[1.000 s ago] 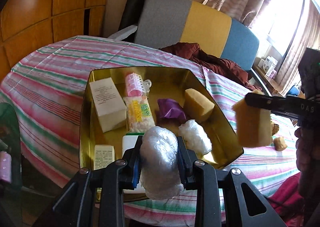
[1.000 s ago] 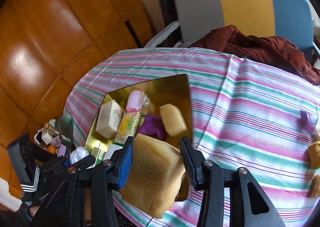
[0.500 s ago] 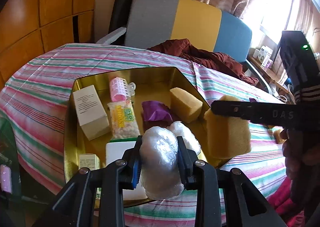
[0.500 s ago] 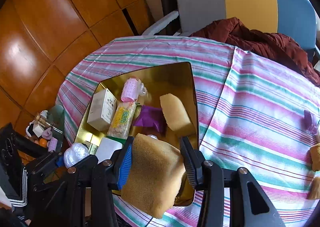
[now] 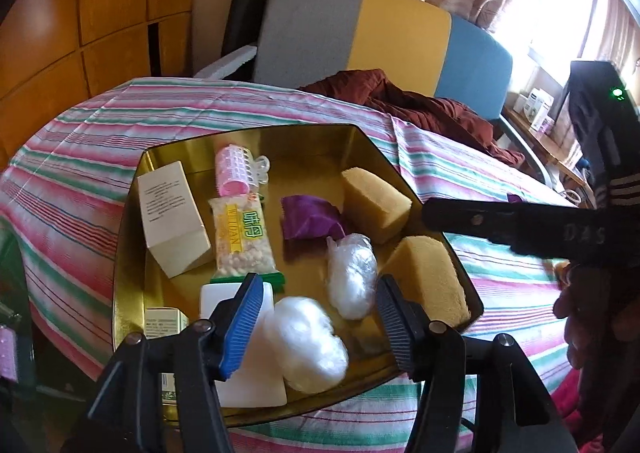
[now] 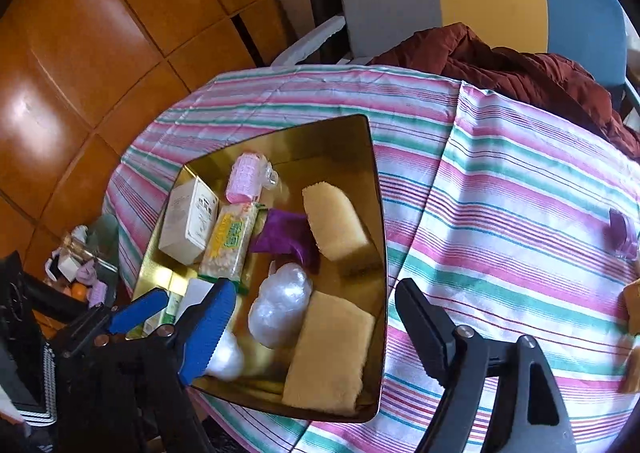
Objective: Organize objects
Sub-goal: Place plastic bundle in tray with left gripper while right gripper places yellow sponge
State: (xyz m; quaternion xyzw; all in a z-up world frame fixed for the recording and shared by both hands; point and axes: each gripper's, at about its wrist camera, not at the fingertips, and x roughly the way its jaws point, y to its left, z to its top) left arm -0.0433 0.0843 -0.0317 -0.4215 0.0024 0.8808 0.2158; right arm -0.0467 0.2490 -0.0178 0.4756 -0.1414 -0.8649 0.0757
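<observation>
Over the gold tray: both tools spread, empty.
Left tool above wrapped ball; right tool above sponge at 5 o'clock, apparently dropped to gather them.

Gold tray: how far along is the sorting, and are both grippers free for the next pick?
Mostly done: the gold tray holds two sponges, two plastic balls and boxes. Left gripper and right gripper are open, holding nothing. Left: the purple item and brown pieces on the tablecloth.
</observation>
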